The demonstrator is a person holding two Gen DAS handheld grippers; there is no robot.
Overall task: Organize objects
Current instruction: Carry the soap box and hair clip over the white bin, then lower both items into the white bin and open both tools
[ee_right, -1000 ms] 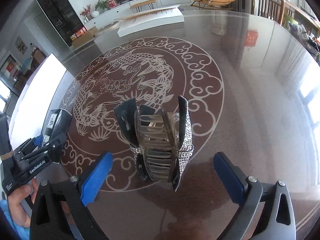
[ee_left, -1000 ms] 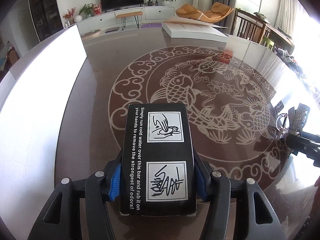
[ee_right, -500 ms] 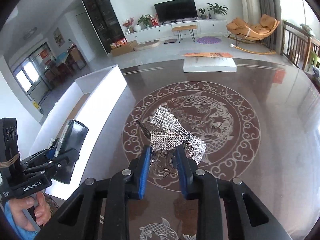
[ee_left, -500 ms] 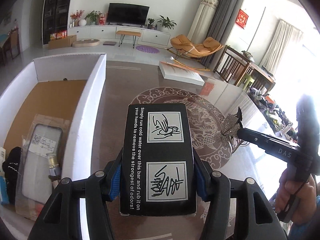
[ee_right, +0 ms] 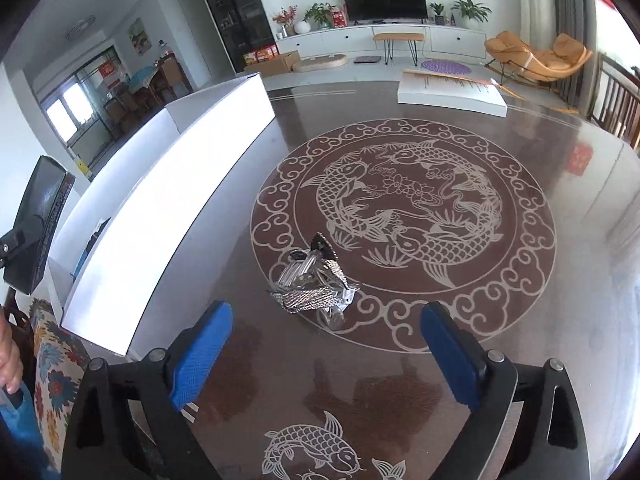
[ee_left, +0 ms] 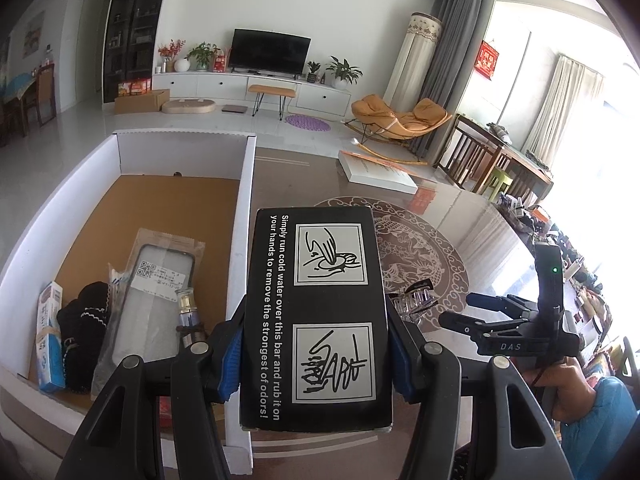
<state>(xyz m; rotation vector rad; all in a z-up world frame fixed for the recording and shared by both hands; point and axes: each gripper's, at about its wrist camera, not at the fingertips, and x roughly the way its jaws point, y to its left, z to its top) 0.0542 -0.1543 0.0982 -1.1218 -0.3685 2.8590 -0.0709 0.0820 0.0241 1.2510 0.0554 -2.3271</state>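
One matte black box (ee_left: 316,320), glittery rhinestone hair clip (ee_right: 312,284)

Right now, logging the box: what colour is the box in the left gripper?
Black box, white lettering; left wrist view.

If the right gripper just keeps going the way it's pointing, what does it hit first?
Probably the rhinestone hair clip, lying on the table just ahead of the open right gripper. Depth is hard to judge; it might reach bare tabletop first.

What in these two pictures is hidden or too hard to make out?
- Left view: the black box covers most of the hair clip.
- Left view: labels on the packets in the white box are too small to read.
- Right view: the white box's wall hides nearly all its contents.
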